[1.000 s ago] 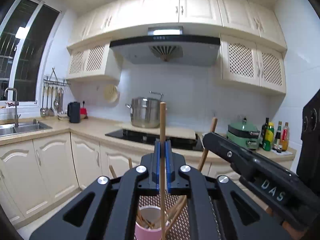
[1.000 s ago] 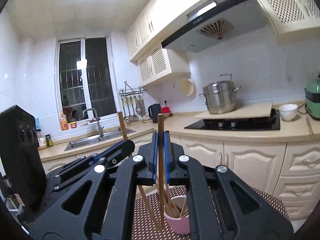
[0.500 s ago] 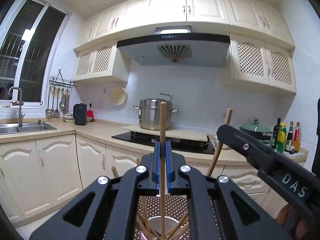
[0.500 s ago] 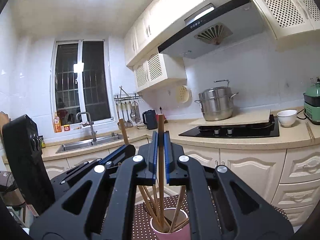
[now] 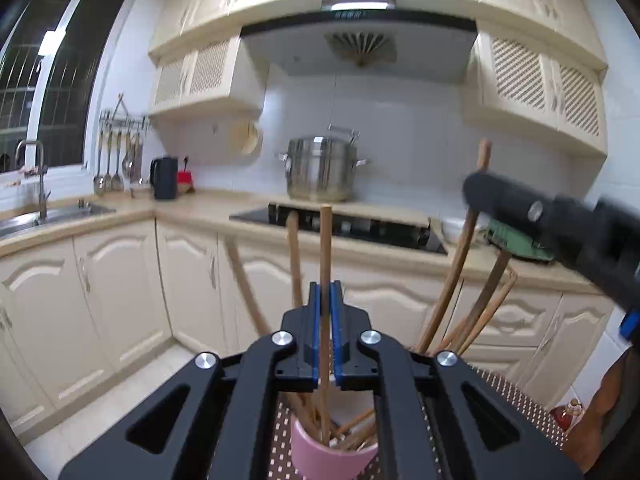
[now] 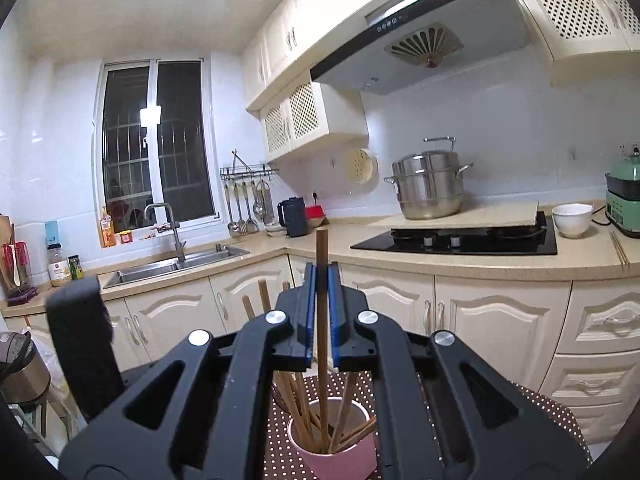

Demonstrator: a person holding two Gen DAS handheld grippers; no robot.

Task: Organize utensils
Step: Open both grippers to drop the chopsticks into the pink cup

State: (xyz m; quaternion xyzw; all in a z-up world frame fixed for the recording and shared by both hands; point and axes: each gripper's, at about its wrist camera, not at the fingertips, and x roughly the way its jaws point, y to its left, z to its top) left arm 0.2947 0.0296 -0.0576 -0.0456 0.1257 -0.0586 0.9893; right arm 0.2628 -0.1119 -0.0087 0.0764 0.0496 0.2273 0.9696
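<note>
My left gripper (image 5: 325,292) is shut on an upright wooden chopstick (image 5: 325,248) whose lower end is inside a pink cup (image 5: 332,458) holding several other chopsticks. My right gripper (image 6: 320,276) is shut on another upright wooden chopstick (image 6: 321,252), its lower end also in the pink cup (image 6: 334,460). The right gripper's black body shows at the right of the left wrist view (image 5: 560,224). The left gripper's body shows at the left of the right wrist view (image 6: 84,344).
The cup stands on a brown dotted mat (image 6: 552,416). Behind are cream cabinets, a counter with a black hob (image 6: 460,238), a steel pot (image 6: 430,186), a white bowl (image 6: 572,220), a sink (image 6: 176,264) and a kettle (image 6: 294,216).
Both grippers have come down toward the cup with their chopsticks. The chopstick tips now sit inside the pink cup.
</note>
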